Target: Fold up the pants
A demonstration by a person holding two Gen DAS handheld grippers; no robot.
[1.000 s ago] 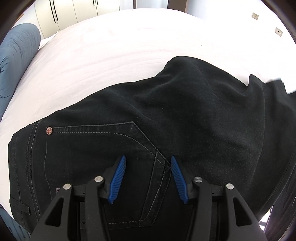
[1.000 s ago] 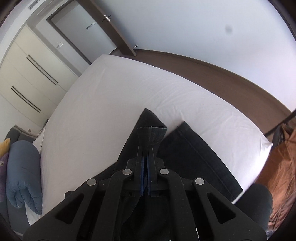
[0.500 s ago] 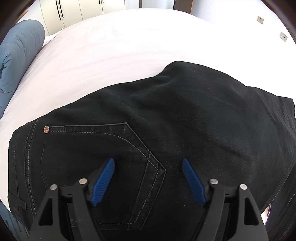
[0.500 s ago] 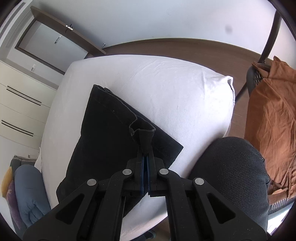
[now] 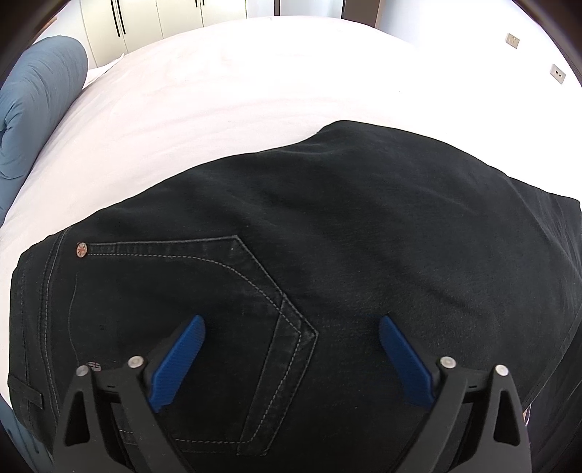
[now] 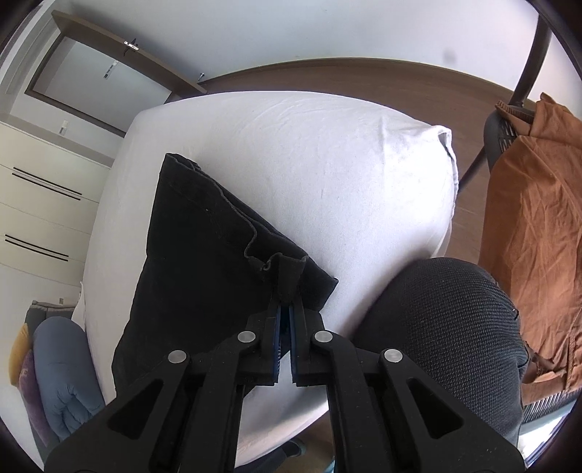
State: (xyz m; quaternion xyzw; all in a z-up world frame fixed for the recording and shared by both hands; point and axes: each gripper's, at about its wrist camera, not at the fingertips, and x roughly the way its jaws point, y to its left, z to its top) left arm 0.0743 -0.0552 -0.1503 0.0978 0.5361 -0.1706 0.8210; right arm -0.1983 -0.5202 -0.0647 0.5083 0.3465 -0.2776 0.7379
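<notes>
White sheets cover the bed (image 5: 254, 109) that fills the left wrist view, with a blue pillow (image 5: 36, 109) at the left edge and wardrobe doors (image 5: 145, 18) behind. Black pants (image 5: 363, 236) lie flat across the near half of the bed, a stitched back pocket (image 5: 218, 291) and its rivet (image 5: 81, 249) facing up, the waistband at the left. The left gripper (image 5: 291, 349) hangs just over the pocket with its blue fingers (image 5: 182, 356) spread wide and nothing between them; whether they touch the cloth I cannot tell.

Seen from the right wrist, the same bed (image 6: 327, 163) runs toward a wall and a door (image 6: 91, 83), with an orange cloth (image 6: 538, 236) draped over a chair at the right and a dark mesh-covered shape (image 6: 436, 327) in front of it. The pants (image 6: 200, 254) look doubled over into a compact rectangle near the bed's near edge. The right gripper (image 6: 285, 309) is clamped tight on a small tuck of the hem (image 6: 289, 273) at the near corner, lifting it slightly.

Judging from this, the lengthwise fold and one crosswise fold seem done. What remains is probably laying that pinched edge down, letting go, and perhaps one more fold or some smoothing.
</notes>
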